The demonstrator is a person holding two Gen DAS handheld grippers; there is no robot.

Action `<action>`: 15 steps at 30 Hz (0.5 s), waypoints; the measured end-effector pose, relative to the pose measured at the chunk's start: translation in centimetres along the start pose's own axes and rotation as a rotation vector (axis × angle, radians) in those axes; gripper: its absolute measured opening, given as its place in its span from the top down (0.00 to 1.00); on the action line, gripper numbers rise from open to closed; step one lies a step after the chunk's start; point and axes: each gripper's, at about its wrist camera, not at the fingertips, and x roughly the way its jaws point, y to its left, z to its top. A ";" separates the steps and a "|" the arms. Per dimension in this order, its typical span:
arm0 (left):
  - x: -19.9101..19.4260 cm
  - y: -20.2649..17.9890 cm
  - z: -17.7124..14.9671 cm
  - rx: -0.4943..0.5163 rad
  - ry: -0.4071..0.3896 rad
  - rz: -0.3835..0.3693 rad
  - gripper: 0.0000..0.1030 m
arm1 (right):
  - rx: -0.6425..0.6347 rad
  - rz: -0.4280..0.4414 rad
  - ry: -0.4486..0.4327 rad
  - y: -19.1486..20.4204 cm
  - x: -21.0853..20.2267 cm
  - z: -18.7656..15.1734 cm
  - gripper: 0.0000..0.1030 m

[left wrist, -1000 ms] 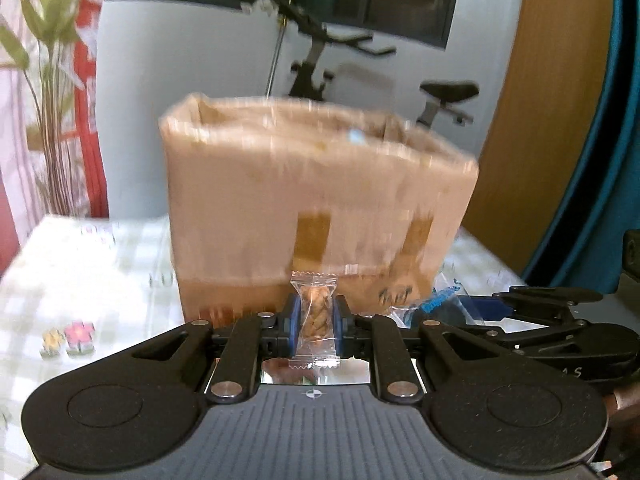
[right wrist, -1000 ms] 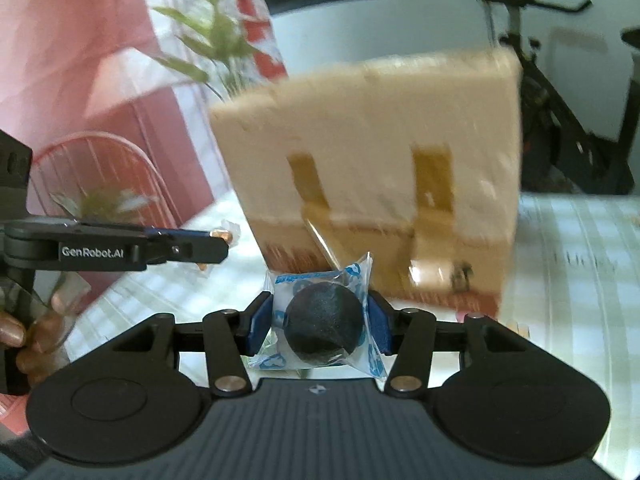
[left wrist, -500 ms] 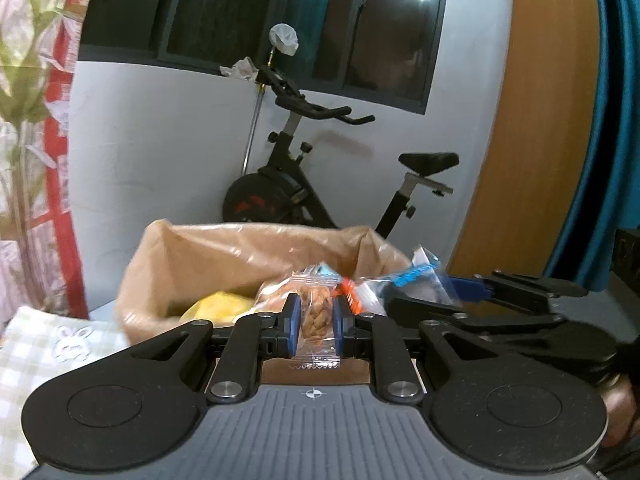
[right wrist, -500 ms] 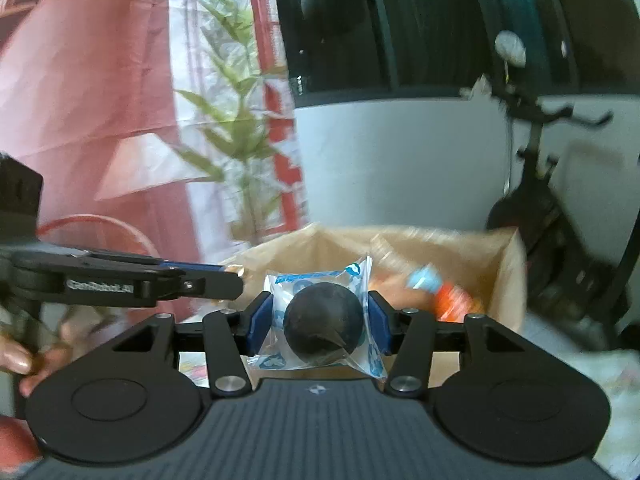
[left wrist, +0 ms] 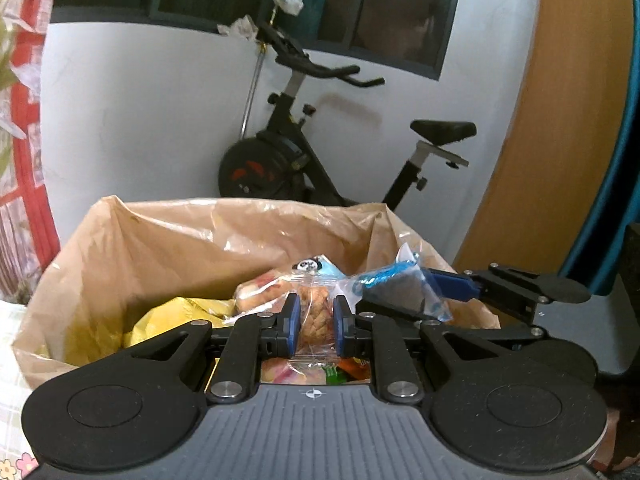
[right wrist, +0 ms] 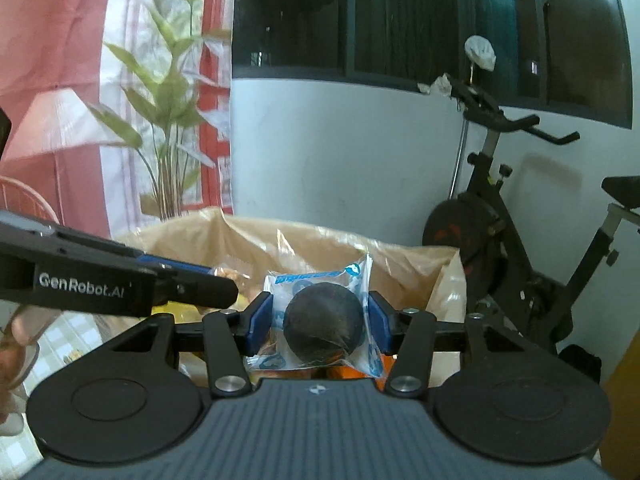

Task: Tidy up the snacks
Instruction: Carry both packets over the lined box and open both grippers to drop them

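Grippers are now hovering over the open box, up from facing its side a second ago. Left gripper (left wrist: 313, 327) is clenching a twisted-biscuit packet (left wrist: 314, 322); right gripper (right wrist: 320, 320) is clenching a dark round cookie packet (right wrist: 323, 322). Box (left wrist: 160, 248) at 12 o'clock already holds snacks; drop looks next.

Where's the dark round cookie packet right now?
The dark round cookie packet is clamped in the right tongs, held above the open lined box, right of the left tongs.
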 end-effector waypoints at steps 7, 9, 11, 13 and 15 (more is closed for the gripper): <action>-1.2 0.4 -0.2 0.033 -0.020 0.026 0.61 | 0.047 0.010 0.004 -0.9 -0.4 -0.8 0.36; -2.0 0.7 -0.1 0.030 -0.026 0.035 0.61 | 0.065 0.011 -0.006 -1.0 -1.1 -0.7 0.36; -2.9 1.1 -0.1 0.033 -0.033 0.048 0.61 | 0.086 0.015 -0.013 -1.1 -1.8 -0.5 0.36; -4.2 1.5 -0.1 0.038 -0.039 0.065 0.61 | 0.106 0.018 -0.019 -1.2 -2.5 -0.3 0.36; -5.7 2.1 -0.1 0.041 -0.037 0.079 0.61 | 0.128 0.029 -0.023 -1.0 -3.4 -0.1 0.36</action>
